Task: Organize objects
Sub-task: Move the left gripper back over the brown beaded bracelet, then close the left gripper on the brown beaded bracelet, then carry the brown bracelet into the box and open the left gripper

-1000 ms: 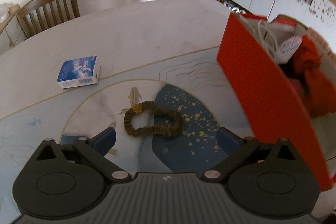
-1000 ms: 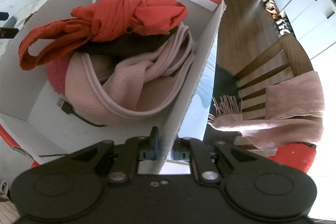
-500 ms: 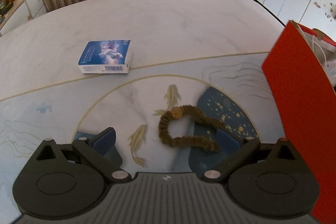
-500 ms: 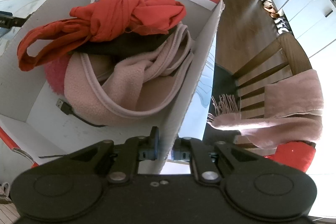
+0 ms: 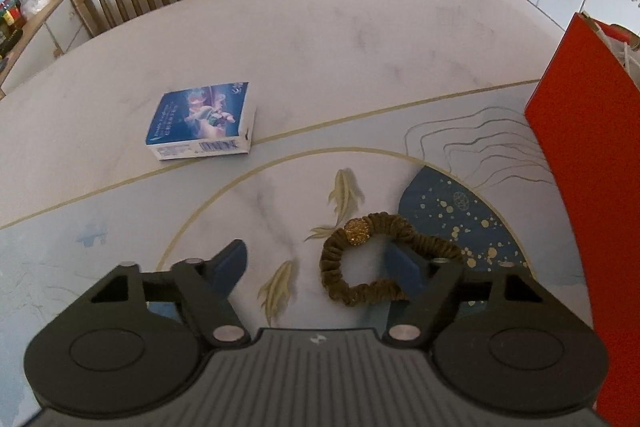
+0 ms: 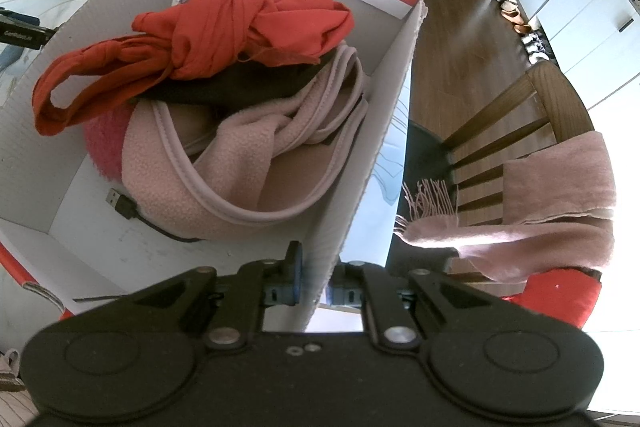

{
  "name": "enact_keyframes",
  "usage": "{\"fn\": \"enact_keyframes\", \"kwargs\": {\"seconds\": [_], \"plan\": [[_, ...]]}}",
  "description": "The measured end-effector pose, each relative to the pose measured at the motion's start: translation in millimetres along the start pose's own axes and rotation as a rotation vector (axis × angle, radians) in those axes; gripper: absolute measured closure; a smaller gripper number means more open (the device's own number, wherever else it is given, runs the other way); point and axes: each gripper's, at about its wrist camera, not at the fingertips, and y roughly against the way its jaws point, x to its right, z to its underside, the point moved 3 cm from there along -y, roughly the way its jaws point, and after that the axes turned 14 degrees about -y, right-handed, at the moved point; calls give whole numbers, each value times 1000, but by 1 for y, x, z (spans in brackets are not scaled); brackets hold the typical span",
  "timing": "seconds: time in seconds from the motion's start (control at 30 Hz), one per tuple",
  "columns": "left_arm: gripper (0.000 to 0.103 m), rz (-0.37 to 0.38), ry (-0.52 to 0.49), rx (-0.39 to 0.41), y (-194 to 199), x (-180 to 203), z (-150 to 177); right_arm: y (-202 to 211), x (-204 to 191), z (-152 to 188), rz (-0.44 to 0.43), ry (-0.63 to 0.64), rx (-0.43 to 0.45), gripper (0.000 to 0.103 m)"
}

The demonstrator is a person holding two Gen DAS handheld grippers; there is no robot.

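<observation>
Both blue pads of the left tongs stand wide apart and empty over the desk, the right pad inside the brown scrunchie's ring, while the right tongs pinch the box wall.

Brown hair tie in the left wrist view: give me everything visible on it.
The hair tie is a dark olive-brown ruched fabric loop with one round gold glittery bead on its upper left. It lies flat on the table over the blue-and-gold printed patch, beside the painted fish. The left gripper is open around it: its right finger sits inside the loop, apparently touching the fabric. The red box stands to its right, apart.
</observation>
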Motion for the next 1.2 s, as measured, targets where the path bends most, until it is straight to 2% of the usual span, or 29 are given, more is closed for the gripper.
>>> {"fn": "enact_keyframes", "kwargs": {"seconds": [0.1, 0.23, 0.33, 0.4, 0.47, 0.57, 0.83, 1.0, 1.2], "plan": [[32, 3, -7, 1, -2, 0, -4, 0, -1, 0, 2, 1, -1, 93], [51, 31, -21, 11, -2, 5, -8, -1, -1, 0, 1, -1, -1, 93], [71, 68, -37, 18, 0, 9, -10, -1, -1, 0, 1, -1, -1, 93], [74, 78, -48, 19, 1, 12, -10, -1, -1, 0, 1, 0, -1, 93], [86, 92, -52, 22, 3, 12, -9, -1, -1, 0, 1, -1, -1, 93], [95, 97, -57, 21, 6, 12, -6, 0, -1, 0, 2, -1, -1, 93], [96, 130, -26, 81, 33, 15, 5, -1, -1, 1, 2, 0, 1, 93], [96, 166, -7, 142, 61, 18, 8, -1, -1, 1, 3, 4, 3, 93], [96, 215, -31, 227, 103, 28, -1, -2, -2, 1, 4, 8, 4, 93]]}}
